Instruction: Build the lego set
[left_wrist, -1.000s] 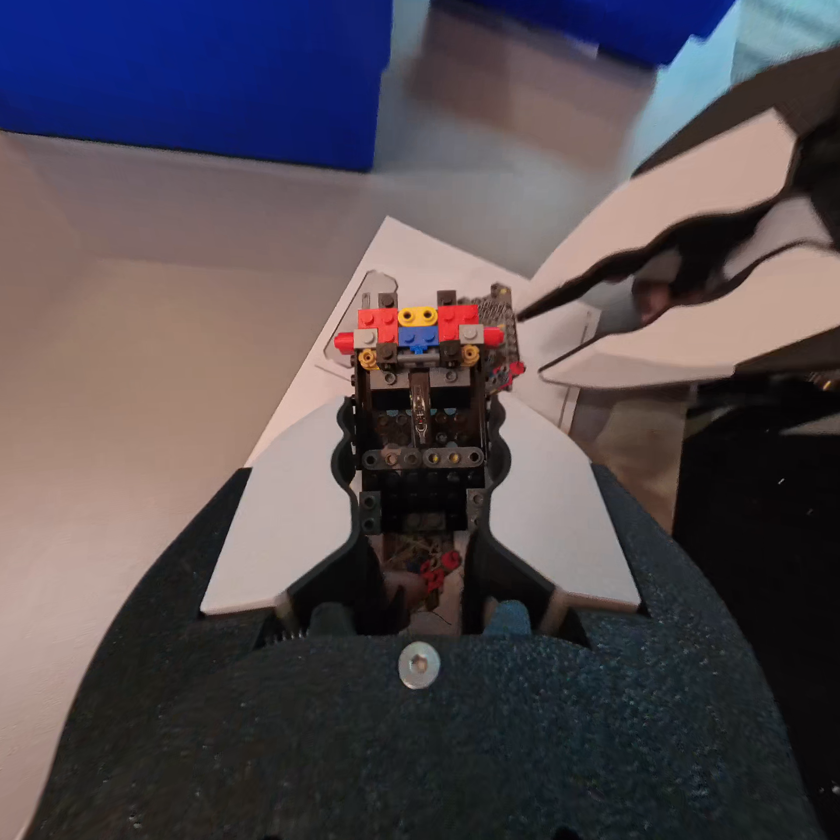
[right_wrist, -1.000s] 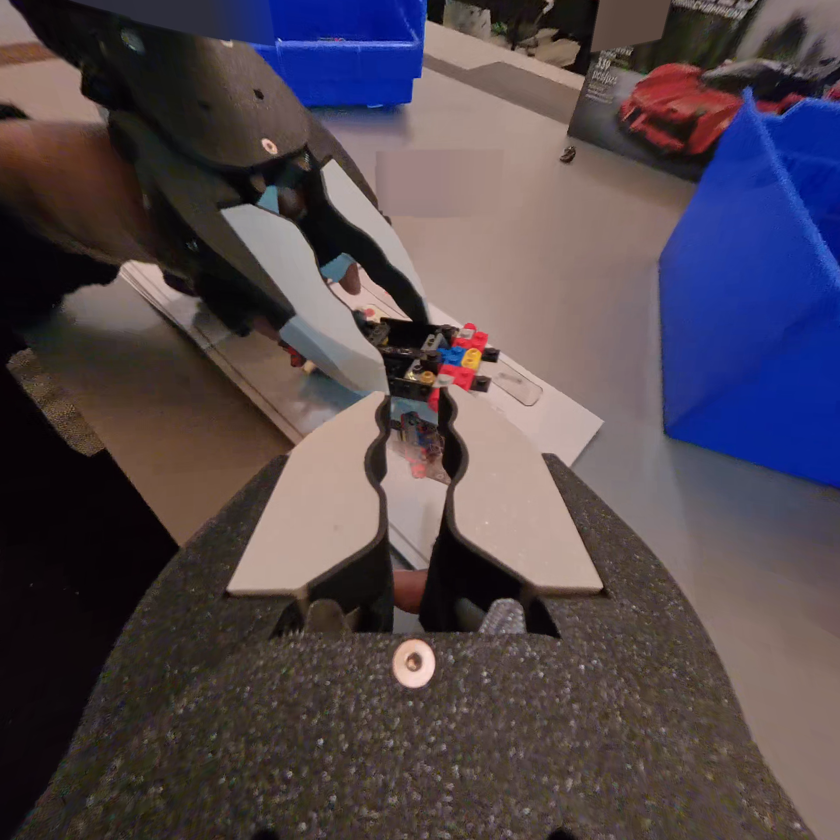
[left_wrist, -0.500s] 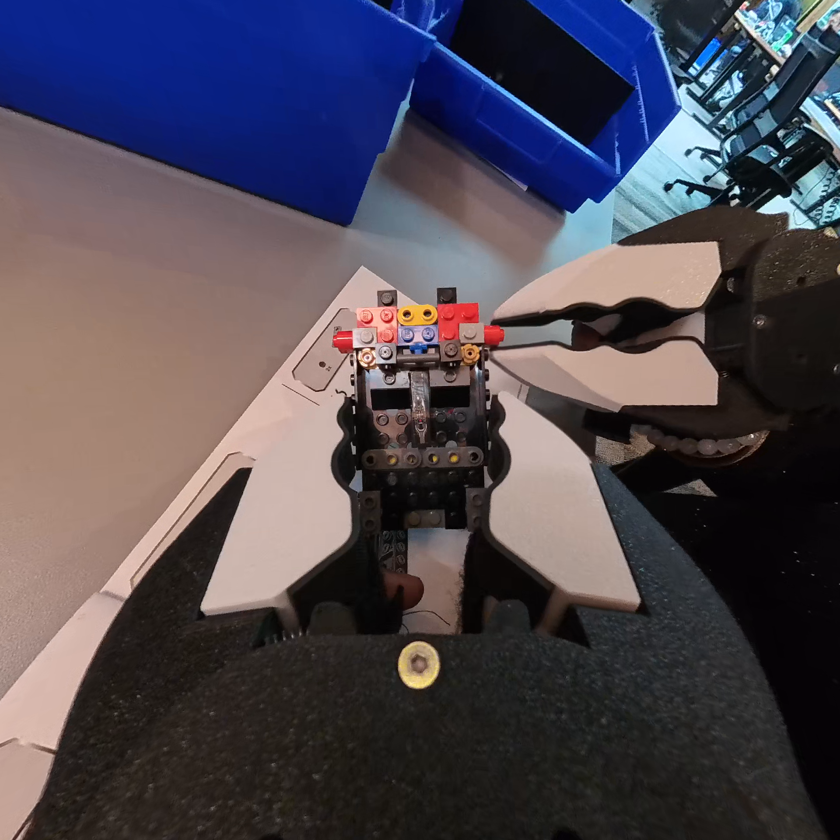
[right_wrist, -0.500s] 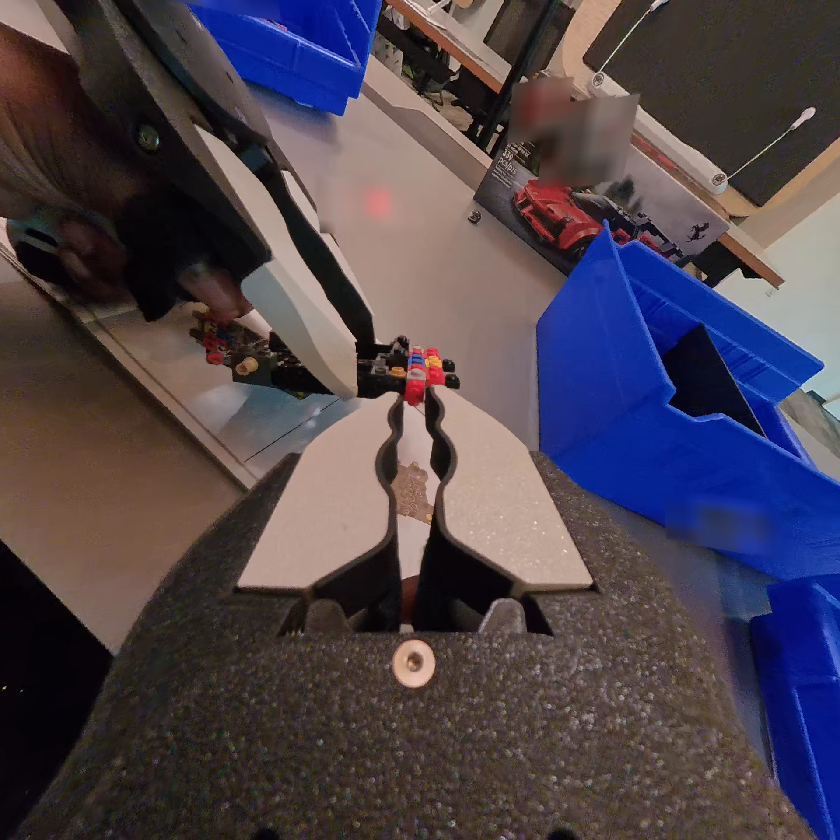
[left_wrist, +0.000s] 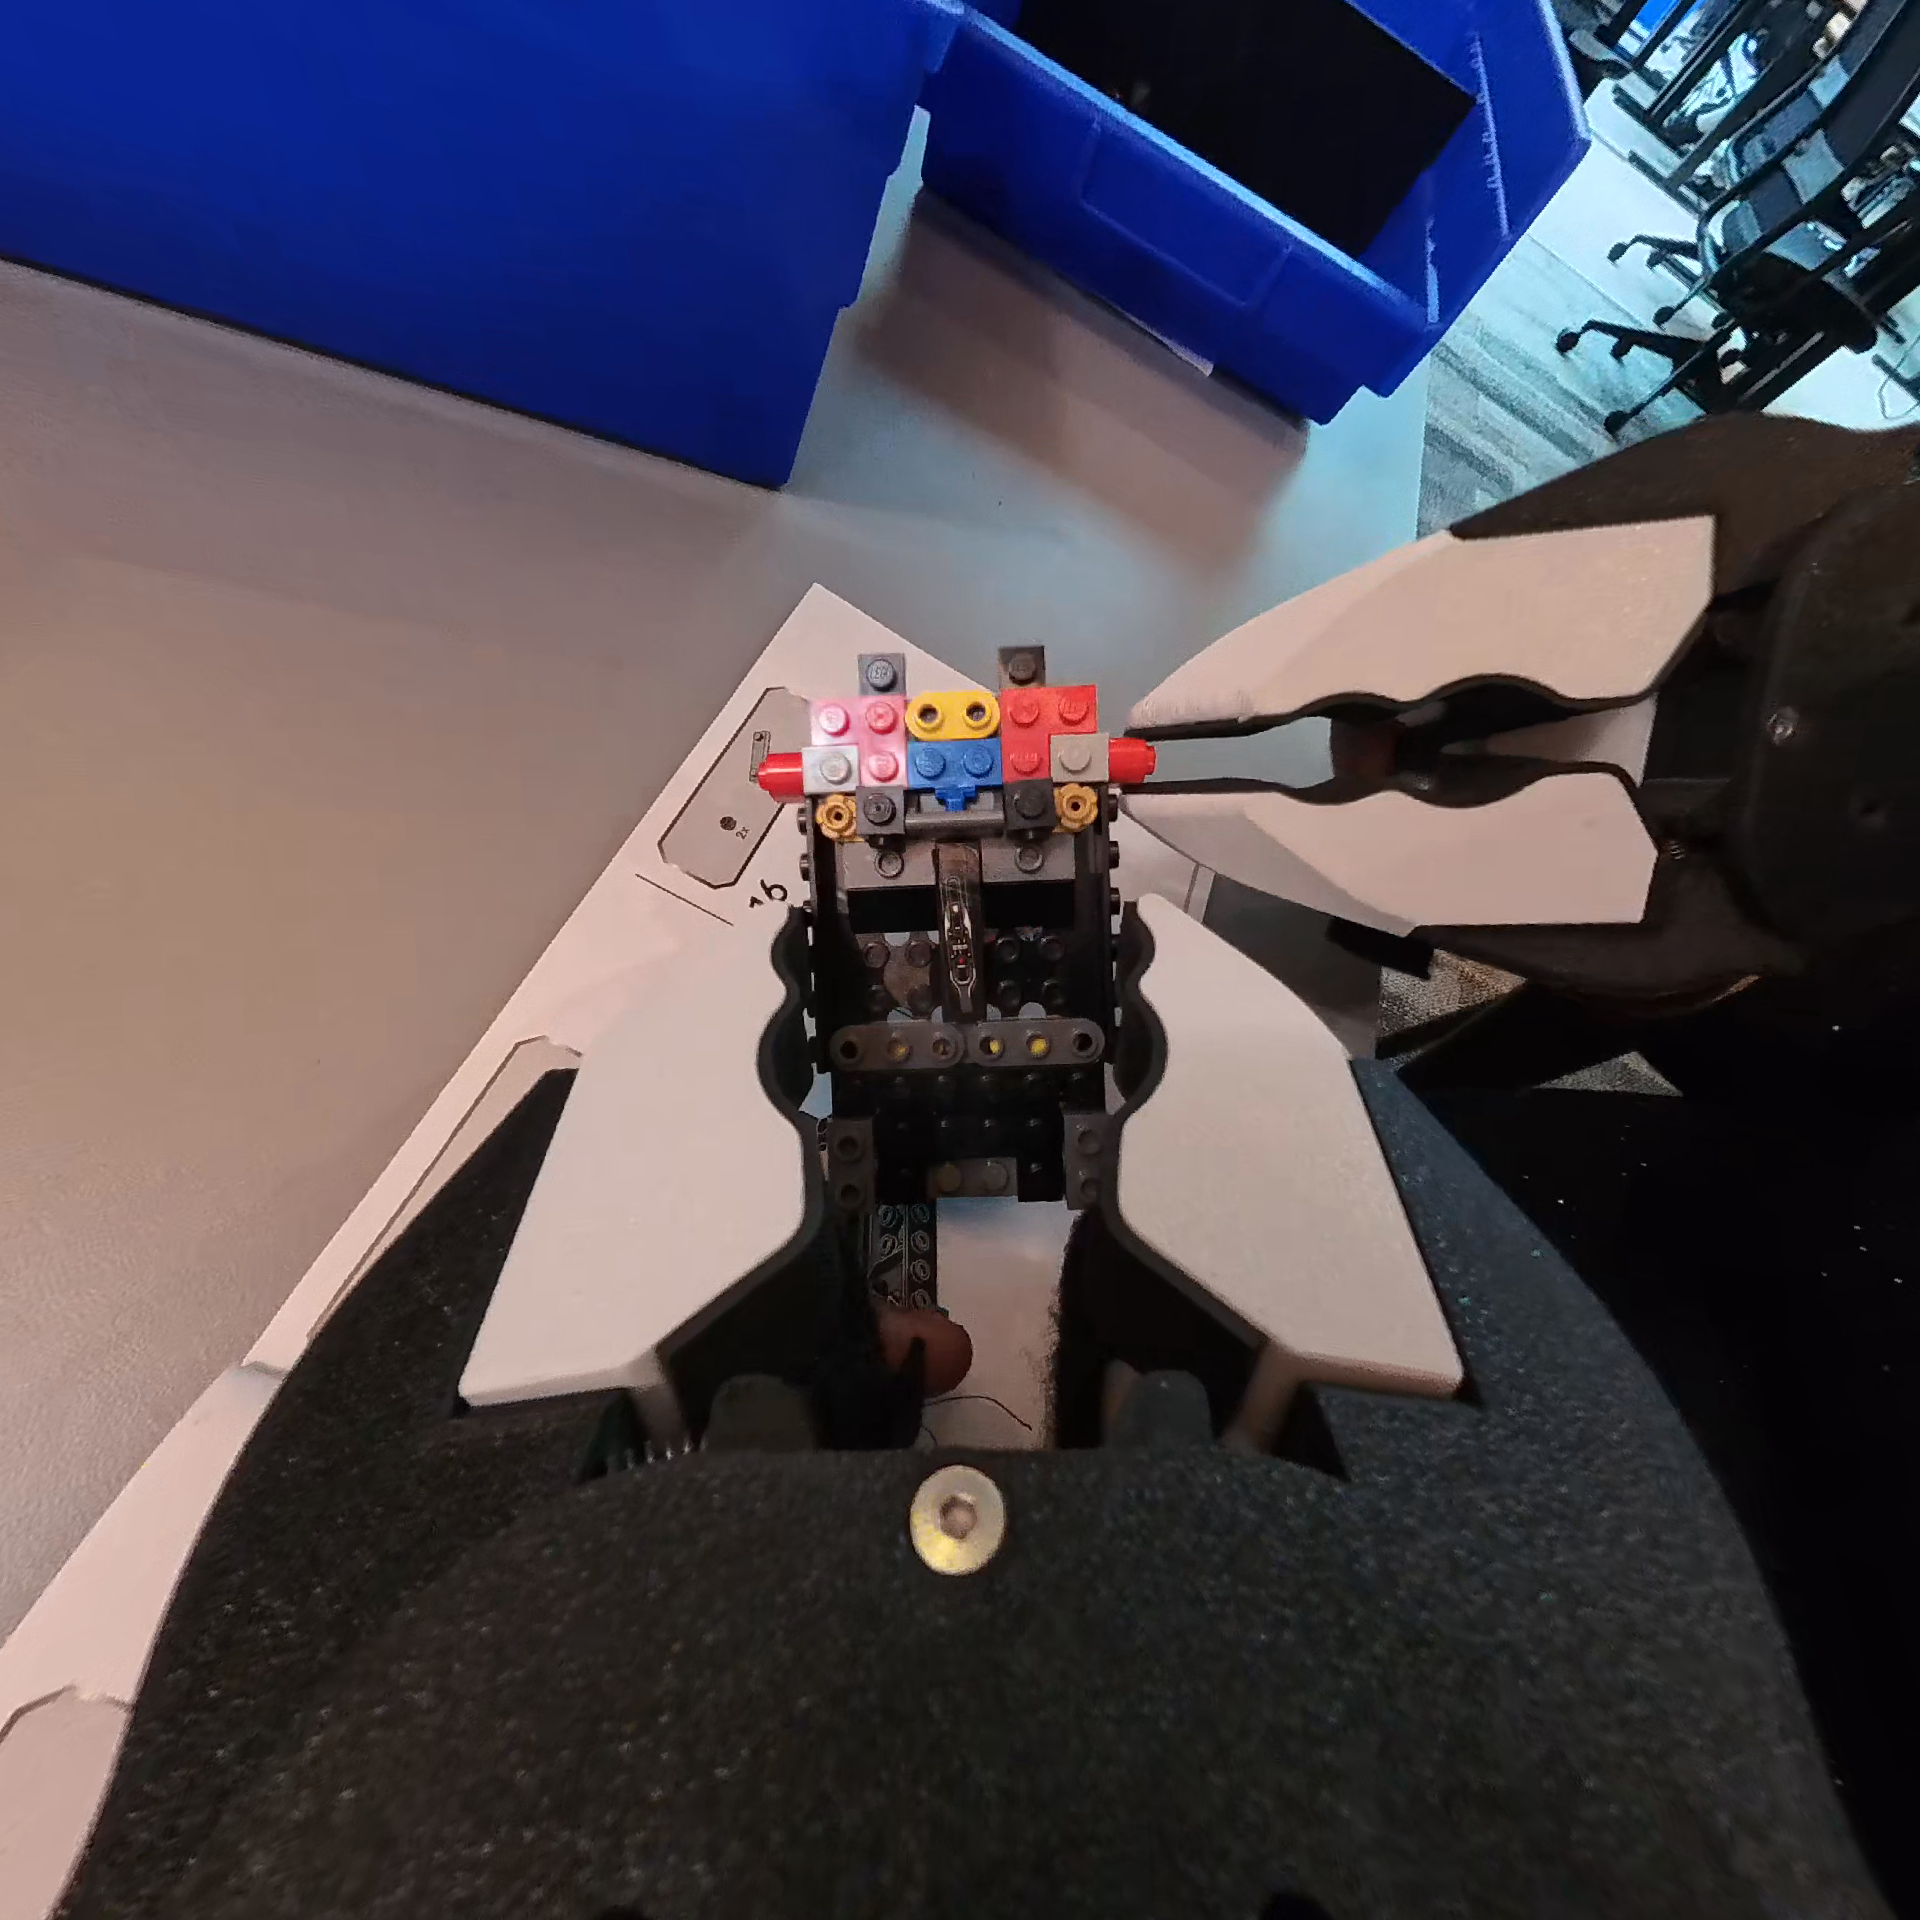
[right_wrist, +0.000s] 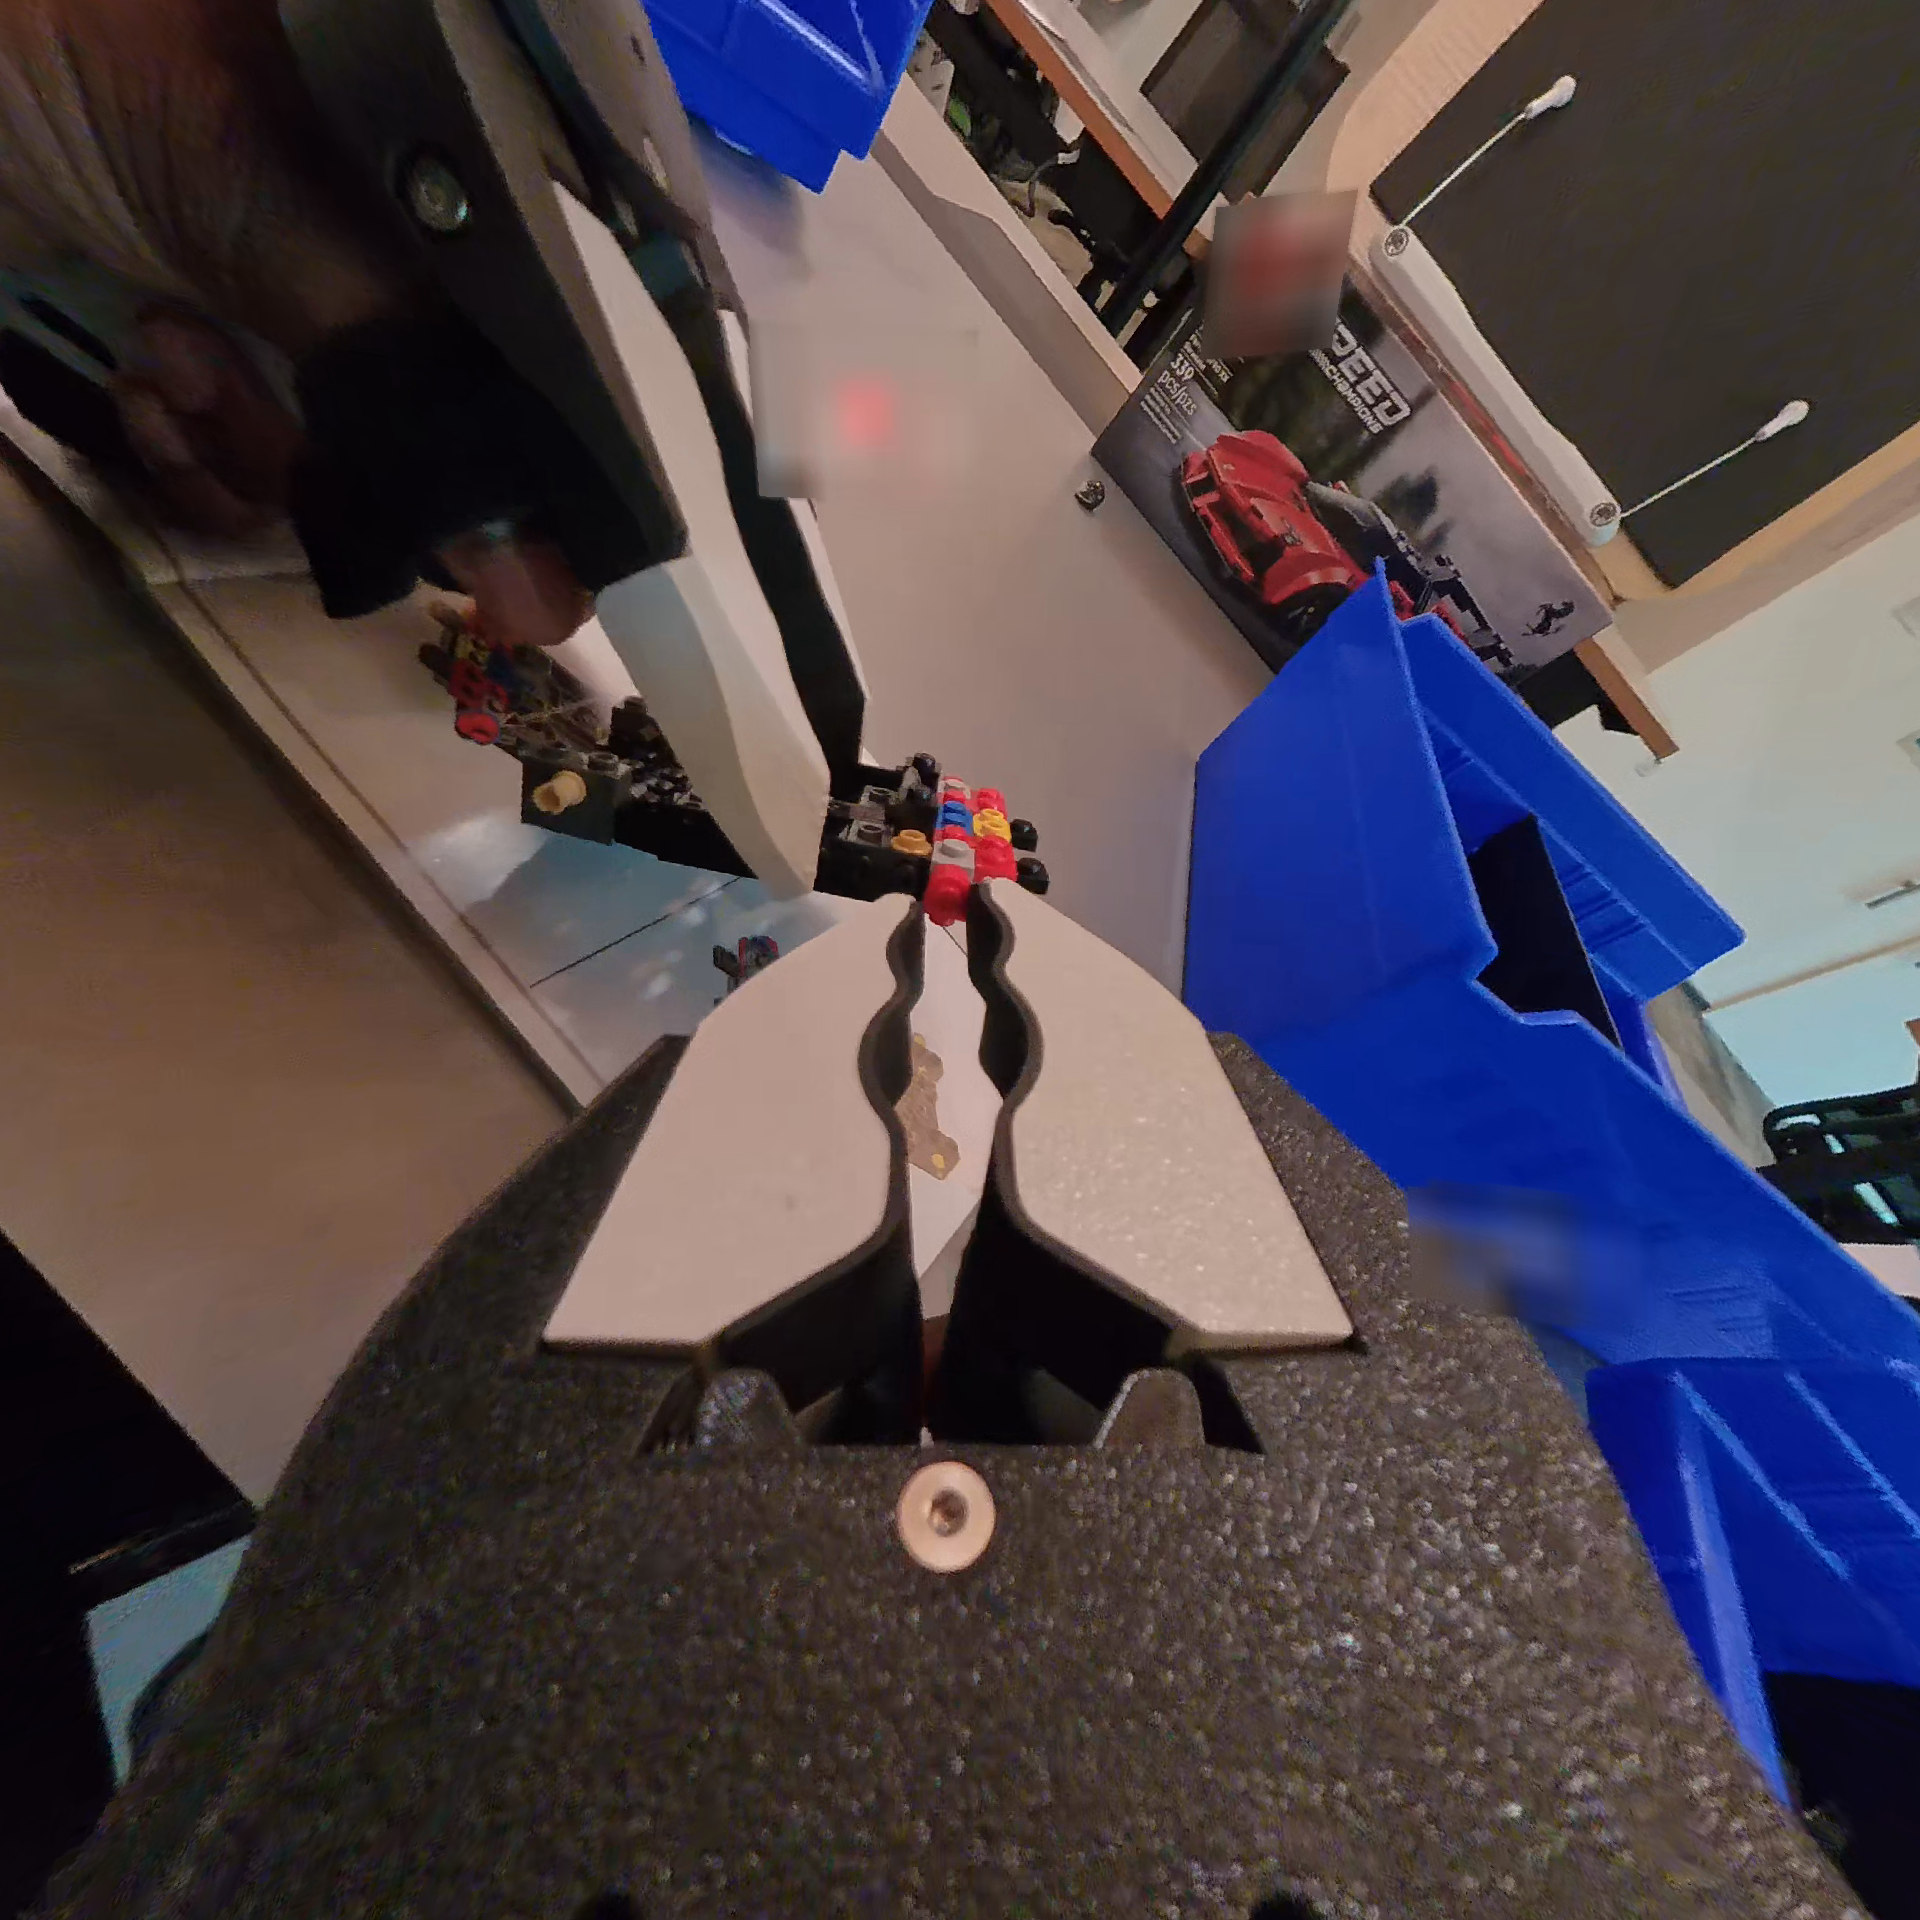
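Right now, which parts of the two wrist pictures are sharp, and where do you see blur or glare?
Left wrist view: the black lego model with coloured bricks is sharp; the blue plastic bins behind are soft, with wide-angle bending. Right wrist view: the other gripper, the left one, is blurred up close; the white instruction sheet shows glare.

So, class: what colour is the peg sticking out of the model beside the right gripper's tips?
Red peg; left wrist view.
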